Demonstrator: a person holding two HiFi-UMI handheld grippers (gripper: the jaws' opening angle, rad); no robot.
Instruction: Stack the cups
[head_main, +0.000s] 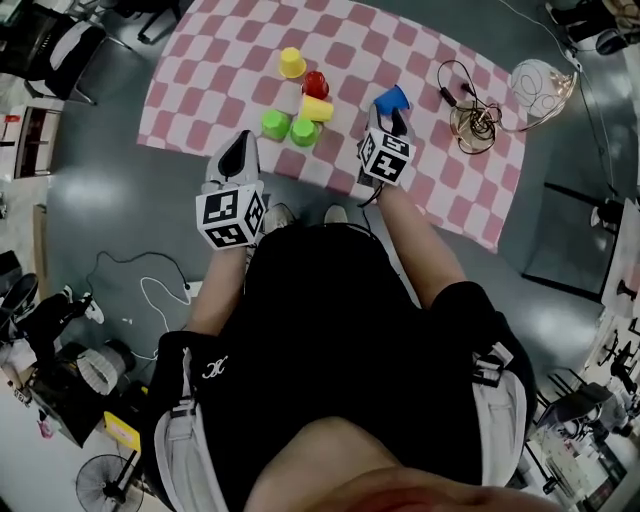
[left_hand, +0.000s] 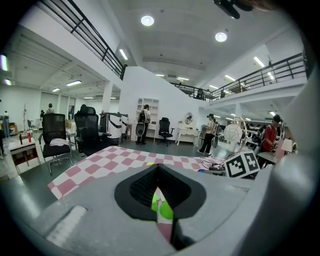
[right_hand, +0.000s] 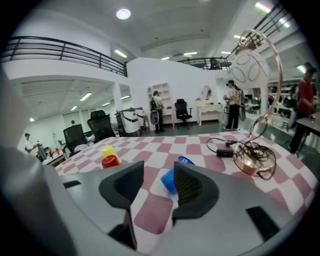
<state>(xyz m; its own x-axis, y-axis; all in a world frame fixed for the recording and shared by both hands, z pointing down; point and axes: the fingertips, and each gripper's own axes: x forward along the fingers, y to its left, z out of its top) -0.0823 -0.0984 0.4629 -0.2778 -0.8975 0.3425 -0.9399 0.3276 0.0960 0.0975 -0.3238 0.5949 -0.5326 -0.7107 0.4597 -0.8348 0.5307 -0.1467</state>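
Several cups lie on a pink checked cloth: an upright yellow cup, a red cup, a second yellow cup on its side, and two green cups. A blue cup lies on its side apart, to the right. My right gripper is open just short of the blue cup, which shows in the gap between its jaws without touching them. My left gripper is shut and empty near the cloth's front edge, pointing at a green cup.
A wire-ball lamp and a tangle of black cable sit on the cloth's right end. Grey floor surrounds the cloth. Office chairs stand at the far left, and cords and equipment lie on the floor behind the person.
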